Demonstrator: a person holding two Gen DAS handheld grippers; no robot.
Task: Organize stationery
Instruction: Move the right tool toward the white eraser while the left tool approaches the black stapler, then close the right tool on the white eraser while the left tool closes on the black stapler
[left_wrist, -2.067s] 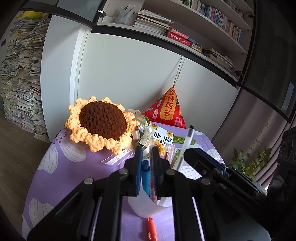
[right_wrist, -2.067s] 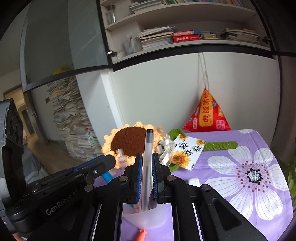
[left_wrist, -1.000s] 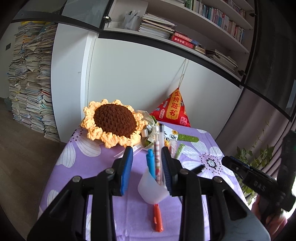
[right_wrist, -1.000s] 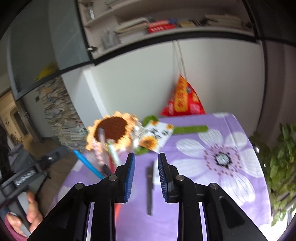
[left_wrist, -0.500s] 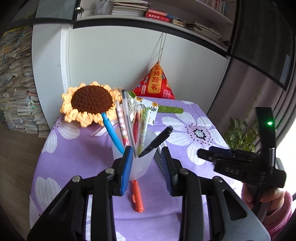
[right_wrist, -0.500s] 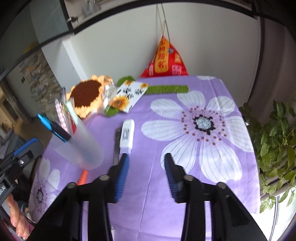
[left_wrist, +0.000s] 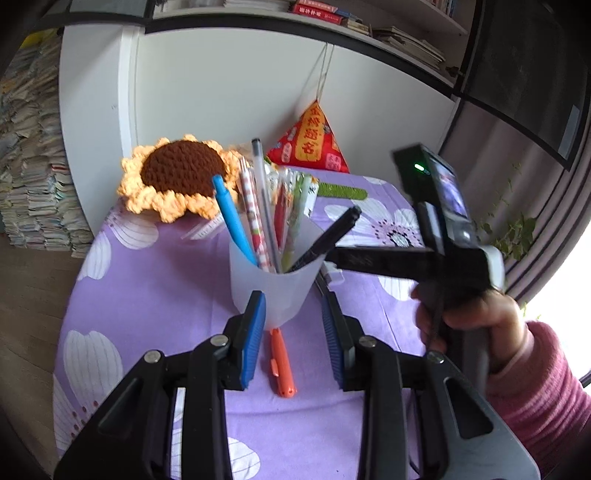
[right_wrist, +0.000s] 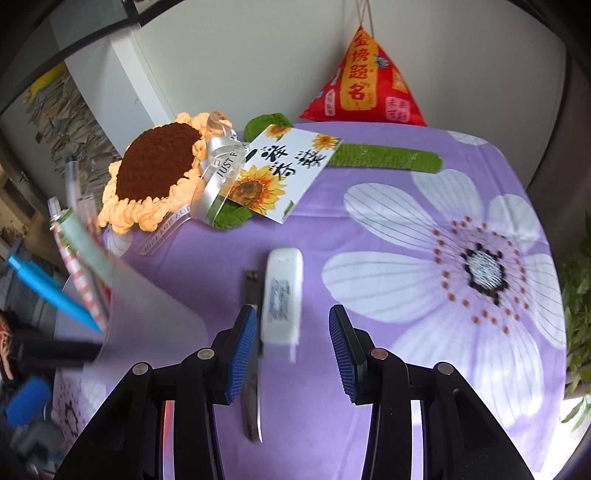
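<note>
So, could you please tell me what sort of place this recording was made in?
Most likely a home study or reading room. Bookshelves run above a white wall, tall stacks of papers stand on the floor, and a table with a purple floral cloth carries a pen cup.

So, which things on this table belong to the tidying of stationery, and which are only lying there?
Part of the job:
- translucent cup with pens
- orange pen on the cloth
- white eraser-like block
- dark utility knife beside it

Only lying about:
- crochet sunflower
- sunflower card
- red triangular pouch
- green crochet strip
</note>
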